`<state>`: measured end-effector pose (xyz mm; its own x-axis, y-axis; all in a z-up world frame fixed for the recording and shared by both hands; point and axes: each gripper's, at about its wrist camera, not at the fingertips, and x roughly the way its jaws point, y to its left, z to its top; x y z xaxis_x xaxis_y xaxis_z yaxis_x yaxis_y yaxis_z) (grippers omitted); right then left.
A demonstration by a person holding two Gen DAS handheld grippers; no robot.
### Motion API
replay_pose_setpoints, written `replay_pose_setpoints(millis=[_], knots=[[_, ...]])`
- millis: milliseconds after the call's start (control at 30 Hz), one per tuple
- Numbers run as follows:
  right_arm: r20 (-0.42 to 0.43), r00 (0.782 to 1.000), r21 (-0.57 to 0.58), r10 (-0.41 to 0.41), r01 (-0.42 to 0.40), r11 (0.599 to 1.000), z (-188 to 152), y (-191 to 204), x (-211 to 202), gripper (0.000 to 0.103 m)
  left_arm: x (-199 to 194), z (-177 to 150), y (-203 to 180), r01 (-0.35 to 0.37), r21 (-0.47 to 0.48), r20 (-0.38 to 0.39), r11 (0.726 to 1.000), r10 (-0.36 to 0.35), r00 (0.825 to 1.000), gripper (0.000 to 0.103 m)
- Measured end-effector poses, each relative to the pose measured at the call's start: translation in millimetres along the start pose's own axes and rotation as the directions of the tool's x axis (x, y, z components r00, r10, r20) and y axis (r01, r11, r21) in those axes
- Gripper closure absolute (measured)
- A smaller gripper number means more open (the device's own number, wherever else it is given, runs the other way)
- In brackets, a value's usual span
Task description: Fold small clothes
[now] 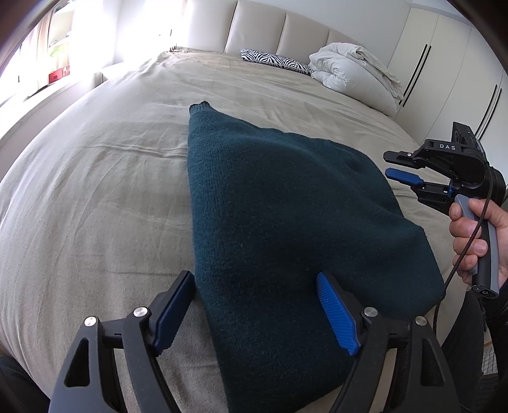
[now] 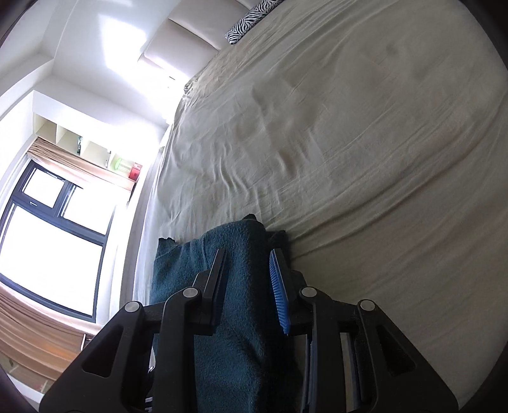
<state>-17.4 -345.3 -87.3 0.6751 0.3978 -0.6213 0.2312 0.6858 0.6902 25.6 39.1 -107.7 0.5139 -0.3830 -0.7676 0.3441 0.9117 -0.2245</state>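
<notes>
One dark teal knitted garment (image 1: pixel 285 222) lies on the bed (image 1: pixel 95 197), folded into a long wedge that narrows toward the headboard, its broad end at the near edge. Two grippers work it. The left gripper (image 1: pixel 257 314) hangs over the near end with its jaws spread wide, one finger just beside the garment's left edge and the other above the knit, neither pressing on it. The right gripper (image 2: pixel 250 286), held in a person's hand (image 1: pixel 476 241), has its jaws drawn close with a raised fold of the teal knit between them; in the left wrist view the same gripper sits off the garment's right edge, so I cannot tell whether the pads actually pinch the cloth.

The bed carries a wrinkled beige sheet. At its head lie one zebra-striped pillow (image 1: pixel 276 60) and one heap of white bedding (image 1: pixel 352 73), against a padded cream headboard (image 1: pixel 260 28). White wardrobe doors (image 1: pixel 444 73) stand on one side, and a bright dark-framed window (image 2: pixel 54 216) on the other.
</notes>
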Motion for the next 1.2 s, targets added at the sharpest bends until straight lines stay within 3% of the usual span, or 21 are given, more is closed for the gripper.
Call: replay_pose_setpoints(millis=[233,433,633,733,800,867,1000,1067,1167,1200], knots=[[-0.141,0.984,-0.068,-0.112,0.104,0.992,16.5,11.9,67.0,0.079,0.9,-1.3,4.4,0.016,-0.007,-0.004,1.000,-0.016,1.000,0.018],[-0.129,0.979,-0.109,-0.160,0.147,0.983,28.8,10.1,86.3,0.094,2.1,-1.7,4.9,0.021,0.001,-0.001,1.000,-0.021,1.000,0.016],[-0.102,0.971,-0.150,-0.218,0.202,0.968,38.9,14.7,93.5,0.096,0.9,-1.4,2.5,0.013,0.000,-0.002,1.000,-0.013,1.000,0.016],[-0.032,0.958,-0.137,-0.286,0.279,0.950,43.9,12.4,75.0,0.095,1.2,-1.3,0.8,0.007,-0.001,-0.002,1.000,-0.007,1.000,0.016],[0.000,0.974,-0.083,-0.226,0.225,0.971,42.5,11.5,46.5,0.094,1.0,-1.6,0.9,0.006,-0.005,-0.003,1.000,-0.006,1.000,0.016],[0.000,0.991,-0.104,-0.136,0.136,0.985,28.2,23.2,15.4,0.089,1.5,-1.1,1.0,0.005,-0.008,-0.004,1.000,-0.005,1.000,0.016],[-0.094,0.996,-0.196,0.003,-0.022,0.980,-22.4,50.3,-12.5,0.089,2.4,0.5,0.2,0.001,-0.010,-0.007,1.000,-0.001,1.000,0.016],[-0.161,0.987,-0.198,0.019,-0.051,0.979,-50.3,49.9,-10.7,0.089,3.4,1.2,0.2,0.000,-0.010,-0.011,1.000,-0.001,1.000,0.015],[-0.213,0.976,-0.181,-0.048,0.009,0.984,-79.4,25.6,7.4,0.090,5.7,1.1,-1.2,-0.002,-0.002,-0.017,1.000,0.002,1.000,0.014],[-0.214,0.977,-0.156,-0.013,-0.021,0.988,-83.0,13.2,10.8,0.091,5.4,1.1,-1.5,-0.003,-0.001,-0.017,1.000,0.003,1.000,0.014]])
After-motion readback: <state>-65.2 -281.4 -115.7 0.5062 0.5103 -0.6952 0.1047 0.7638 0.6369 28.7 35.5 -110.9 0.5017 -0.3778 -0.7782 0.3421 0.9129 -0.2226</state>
